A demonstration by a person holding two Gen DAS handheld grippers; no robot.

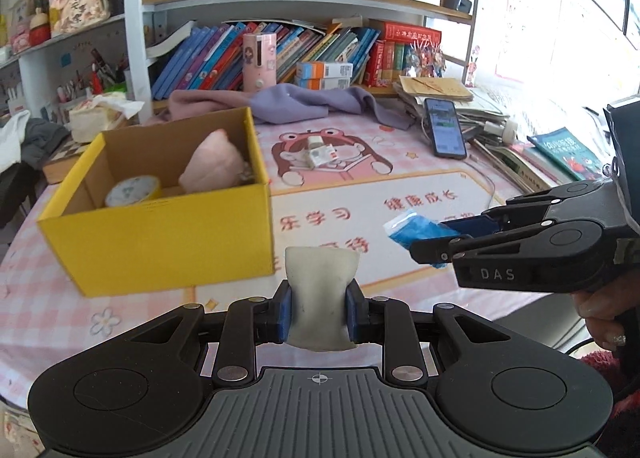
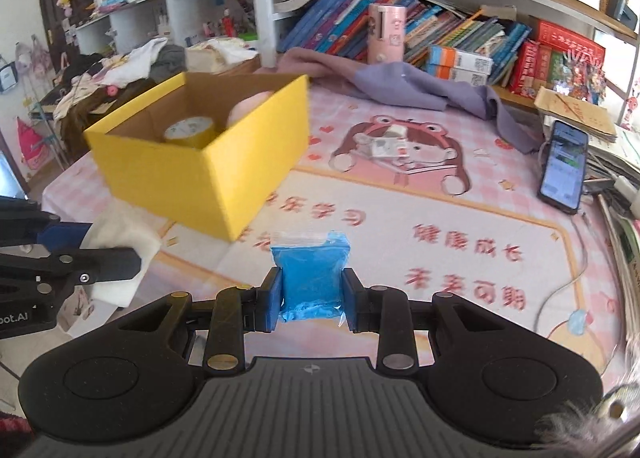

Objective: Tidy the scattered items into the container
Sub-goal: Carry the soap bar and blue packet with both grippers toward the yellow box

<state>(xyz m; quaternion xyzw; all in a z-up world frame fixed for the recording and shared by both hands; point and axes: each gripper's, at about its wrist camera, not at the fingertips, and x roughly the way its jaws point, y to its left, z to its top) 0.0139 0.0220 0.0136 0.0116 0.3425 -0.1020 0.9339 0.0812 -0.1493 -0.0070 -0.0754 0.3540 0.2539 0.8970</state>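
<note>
A yellow cardboard box (image 1: 168, 242) (image 2: 200, 173) stands open on the pink mat, holding a yellow tape roll (image 1: 134, 190) (image 2: 190, 131) and a pink soft item (image 1: 212, 163). My left gripper (image 1: 319, 314) is shut on a white folded cloth (image 1: 320, 294), held in front of the box's right corner; the cloth also shows in the right wrist view (image 2: 120, 254). My right gripper (image 2: 312, 298) is shut on a blue packet (image 2: 310, 274) (image 1: 416, 227), held right of the box. A small white packet (image 1: 322, 153) (image 2: 386, 147) lies on the mat's cartoon figure.
A purple cloth (image 1: 304, 103) (image 2: 420, 87) lies at the back of the table. A phone (image 1: 445, 127) (image 2: 564, 167) with a cable leans on stacked papers at the right. Bookshelves and a pink cylinder (image 1: 259, 61) stand behind. Clothes pile left of the table.
</note>
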